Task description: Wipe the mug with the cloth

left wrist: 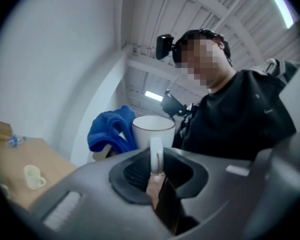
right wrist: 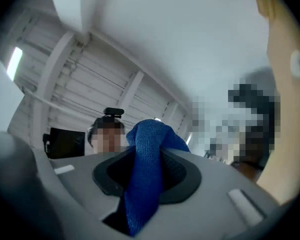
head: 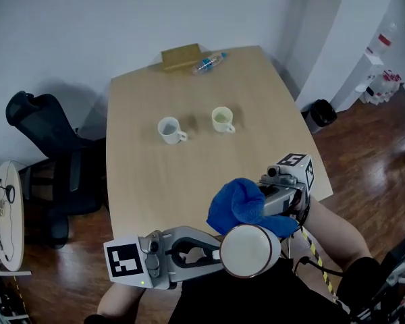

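Observation:
Held up close to my body, a white mug (head: 250,250) shows its base to the head view. My left gripper (head: 218,254) is shut on its handle (left wrist: 156,155). In the left gripper view the mug (left wrist: 153,130) stands rim up just beyond the left gripper (left wrist: 156,173). A bunched blue cloth (head: 239,205) lies against the mug's upper side, and my right gripper (head: 266,204) is shut on it. In the right gripper view the cloth (right wrist: 148,164) fills the gap of the right gripper (right wrist: 147,181) and pokes out past it. Beside the mug, the left gripper view shows the cloth (left wrist: 110,130) too.
On the wooden table (head: 155,181) stand a white mug (head: 170,130) and a cream mug (head: 223,119). A plastic bottle (head: 208,63) and a cardboard box (head: 181,57) lie at its far edge. A black office chair (head: 47,154) is left of the table, a dark bin (head: 319,115) right.

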`<state>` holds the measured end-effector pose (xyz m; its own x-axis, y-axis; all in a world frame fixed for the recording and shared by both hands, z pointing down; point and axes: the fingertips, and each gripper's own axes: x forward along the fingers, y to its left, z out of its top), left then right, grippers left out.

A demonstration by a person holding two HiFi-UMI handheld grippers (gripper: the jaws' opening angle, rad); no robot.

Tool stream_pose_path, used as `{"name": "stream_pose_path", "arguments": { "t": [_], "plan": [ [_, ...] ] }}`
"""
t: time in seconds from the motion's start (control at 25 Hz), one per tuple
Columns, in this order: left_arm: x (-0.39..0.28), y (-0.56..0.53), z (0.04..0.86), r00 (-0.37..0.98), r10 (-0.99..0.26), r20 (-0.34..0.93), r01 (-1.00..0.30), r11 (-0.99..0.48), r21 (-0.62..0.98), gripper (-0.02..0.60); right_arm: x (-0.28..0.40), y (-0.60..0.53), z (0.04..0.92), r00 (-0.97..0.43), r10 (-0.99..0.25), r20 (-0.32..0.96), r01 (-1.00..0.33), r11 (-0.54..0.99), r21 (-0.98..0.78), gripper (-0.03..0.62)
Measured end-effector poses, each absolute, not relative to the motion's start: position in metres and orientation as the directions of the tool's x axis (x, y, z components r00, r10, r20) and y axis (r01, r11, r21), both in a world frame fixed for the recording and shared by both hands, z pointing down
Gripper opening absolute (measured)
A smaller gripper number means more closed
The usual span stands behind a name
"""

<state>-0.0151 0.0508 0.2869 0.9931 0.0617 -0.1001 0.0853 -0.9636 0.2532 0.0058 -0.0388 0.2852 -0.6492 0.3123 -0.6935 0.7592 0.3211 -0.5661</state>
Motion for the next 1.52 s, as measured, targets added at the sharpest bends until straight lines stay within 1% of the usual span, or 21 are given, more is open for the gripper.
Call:
{"name": "stream_pose_path", "arguments": {
  "t": [0.08,0.16,0.28,0.36,0.44,0.48,0.52,0.6,0.68,0.76,0.8,0.88,0.92,1.0,1.12,1.16,1.24,1.28,1.36,1.44,1.52],
  "plan": [
    [-0.008,0.064,0.284,0.986,0.128,-0.105,0.150,-0.960,0.237,0.061,0.000,-0.021,0.285,-0.574,0.349,-0.741,0.819,0.208,-0.535,0.115],
    [-0.002,0.073,0.285,0.982,0.170,-0.088,0.185,-0.957,0.223,0.061,-0.010,-0.006,0.289,-0.543,0.382,-0.748,0.833,0.130,-0.538,0.114],
    [-0.001,0.081,0.291,0.980,0.186,-0.074,0.198,-0.952,0.235,0.061,-0.019,0.007,0.297,-0.528,0.403,-0.747,0.833,0.073,-0.549,0.112],
    [-0.003,0.077,0.296,0.986,0.143,-0.080,0.160,-0.950,0.269,0.061,-0.019,-0.001,0.301,-0.566,0.374,-0.734,0.817,0.142,-0.558,0.112],
    [-0.008,0.062,0.299,0.993,0.047,-0.105,0.078,-0.946,0.315,0.061,-0.013,-0.029,0.304,-0.662,0.275,-0.697,0.748,0.307,-0.589,0.112],
    [-0.013,0.050,0.299,0.992,-0.019,-0.127,0.026,-0.940,0.340,0.061,-0.007,-0.050,0.304,-0.721,0.197,-0.664,0.676,0.408,-0.614,0.112],
    [-0.018,0.037,0.296,0.984,-0.093,-0.155,-0.030,-0.930,0.367,0.061,0.000,-0.071,0.303,-0.782,0.106,-0.614,0.572,0.512,-0.641,0.112],
    [-0.031,0.009,0.292,0.947,-0.248,-0.202,-0.146,-0.897,0.418,0.061,0.019,-0.107,0.299,-0.876,-0.106,-0.471,0.270,0.701,-0.660,0.112],
    [-0.049,-0.016,0.296,0.892,-0.398,-0.213,-0.269,-0.847,0.458,0.061,0.040,-0.129,0.290,-0.882,-0.325,-0.342,-0.059,0.795,-0.603,0.112],
    [-0.066,-0.040,0.300,0.824,-0.527,-0.207,-0.379,-0.785,0.489,0.061,0.055,-0.133,0.275,-0.833,-0.479,-0.277,-0.318,0.824,-0.468,0.112],
    [-0.073,-0.051,0.302,0.790,-0.578,-0.203,-0.421,-0.753,0.505,0.061,0.056,-0.130,0.266,-0.806,-0.531,-0.263,-0.427,0.828,-0.362,0.112],
    [-0.082,-0.067,0.303,0.732,-0.652,-0.199,-0.475,-0.697,0.537,0.061,0.046,-0.114,0.247,-0.766,-0.589,-0.260,-0.588,0.804,-0.089,0.112],
    [-0.084,-0.073,0.303,0.710,-0.675,-0.199,-0.488,-0.676,0.551,0.061,0.034,-0.102,0.240,-0.756,-0.597,-0.267,-0.629,0.777,0.043,0.112],
    [-0.084,-0.080,0.303,0.680,-0.704,-0.203,-0.498,-0.647,0.577,0.061,0.004,-0.080,0.238,-0.757,-0.594,-0.271,-0.652,0.712,0.261,0.112],
    [-0.074,-0.082,0.302,0.657,-0.721,-0.223,-0.468,-0.621,0.628,0.061,-0.035,-0.057,0.260,-0.783,-0.576,-0.234,-0.589,0.567,0.576,0.113],
    [-0.071,-0.080,0.302,0.653,-0.721,-0.234,-0.447,-0.616,0.649,0.061,-0.042,-0.052,0.265,-0.784,-0.575,-0.233,-0.563,0.502,0.656,0.112],
    [-0.066,-0.077,0.302,0.649,-0.717,-0.253,-0.407,-0.609,0.681,0.061,-0.045,-0.045,0.271,-0.775,-0.584,-0.242,-0.525,0.381,0.761,0.113],
    [-0.065,-0.075,0.303,0.650,-0.715,-0.257,-0.396,-0.607,0.689,0.061,-0.045,-0.043,0.273,-0.772,-0.588,-0.242,-0.512,0.349,0.785,0.112],
    [-0.066,-0.073,0.305,0.654,-0.711,-0.257,-0.389,-0.608,0.692,0.061,-0.044,-0.042,0.274,-0.779,-0.583,-0.229,-0.502,0.362,0.786,0.112],
    [-0.067,-0.071,0.304,0.663,-0.702,-0.260,-0.388,-0.619,0.683,0.061,-0.043,-0.043,0.271,-0.798,-0.565,-0.211,-0.509,0.443,0.738,0.112],
    [-0.069,-0.068,0.301,0.680,-0.681,-0.272,-0.385,-0.647,0.658,0.061,-0.038,-0.048,0.264,-0.821,-0.539,-0.188,-0.522,0.577,0.628,0.113]
  ]
}}
